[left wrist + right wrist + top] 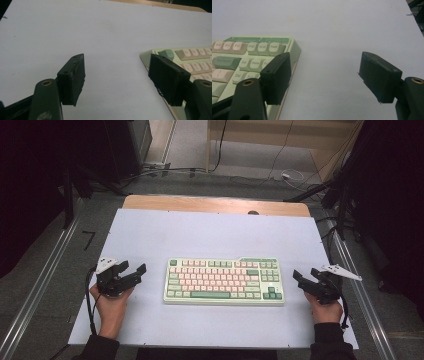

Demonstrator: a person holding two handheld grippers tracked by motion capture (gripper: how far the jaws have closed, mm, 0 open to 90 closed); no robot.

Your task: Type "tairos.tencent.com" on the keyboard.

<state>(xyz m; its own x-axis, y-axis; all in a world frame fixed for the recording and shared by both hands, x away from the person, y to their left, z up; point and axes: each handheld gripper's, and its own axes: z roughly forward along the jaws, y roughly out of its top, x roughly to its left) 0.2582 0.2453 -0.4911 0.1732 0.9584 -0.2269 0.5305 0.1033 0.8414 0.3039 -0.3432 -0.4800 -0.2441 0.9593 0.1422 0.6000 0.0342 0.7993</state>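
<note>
Both hands held open, empty grippers, left gripper (134,269) and right gripper (304,277), flanking the keyboard's (223,281) short ends; its long axis paralleled the table's (210,232) near edge.

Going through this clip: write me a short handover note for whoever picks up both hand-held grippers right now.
Left hand-held gripper: open, empty, just off the keyboard's left end.
Right hand-held gripper: open, empty, just off its right end.
Keyboard: green, cream and pink, flat on the white table sheet, mid-table, between the two grippers.
Done: nothing visible; the keyboard is not gripped.
Left: probably close in on both ends of the keyboard and take hold.
</note>
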